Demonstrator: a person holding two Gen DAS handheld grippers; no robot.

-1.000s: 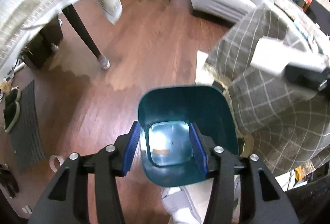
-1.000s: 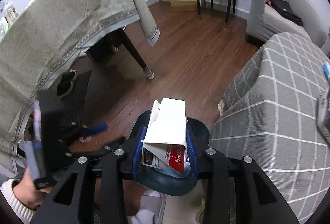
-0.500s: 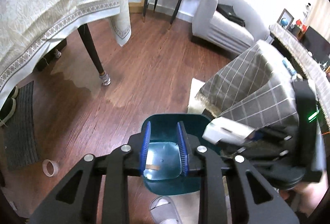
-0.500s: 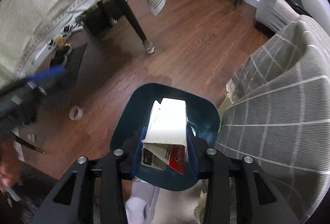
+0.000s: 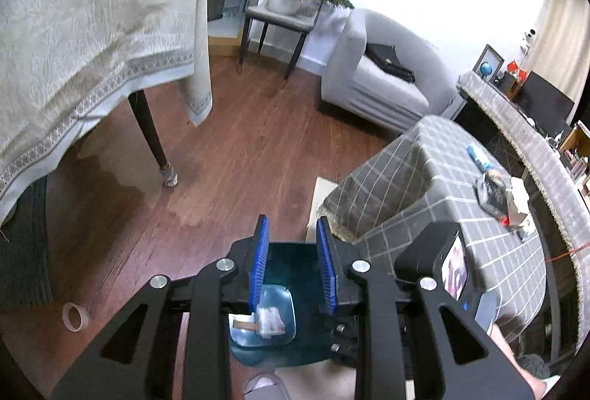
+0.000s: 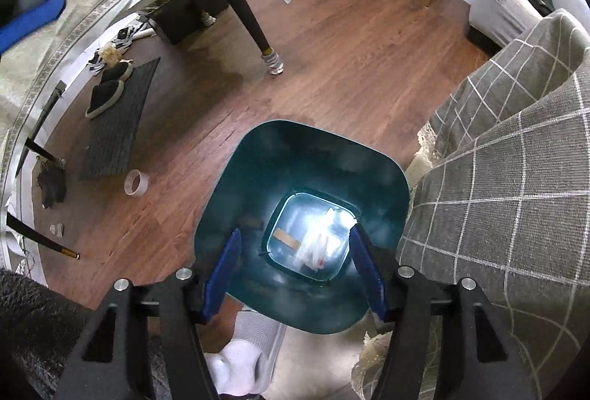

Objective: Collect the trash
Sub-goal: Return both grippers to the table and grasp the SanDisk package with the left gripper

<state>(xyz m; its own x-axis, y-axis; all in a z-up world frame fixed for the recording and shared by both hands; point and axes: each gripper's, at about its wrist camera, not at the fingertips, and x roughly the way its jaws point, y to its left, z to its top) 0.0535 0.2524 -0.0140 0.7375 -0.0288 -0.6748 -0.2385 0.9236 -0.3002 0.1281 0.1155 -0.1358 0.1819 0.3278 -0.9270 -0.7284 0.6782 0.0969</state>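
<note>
My right gripper (image 6: 295,271) hangs over the teal bin (image 6: 306,171), jaws spread wide, empty. White carton (image 6: 317,245) lies on the bin floor. Left gripper (image 5: 291,267): narrow gap, empty. More wrappers (image 5: 497,193) on the checked table up-right, nearer my right.

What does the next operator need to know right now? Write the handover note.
Right claw: open, empty, above the teal bin.
Left claw: open, empty, also over the bin.
Done: the white carton lies blurred at the bin's bottom beside a brown strip.
Left: wrappers on the checked cloth; tape roll and small scrap on the floor.
</note>
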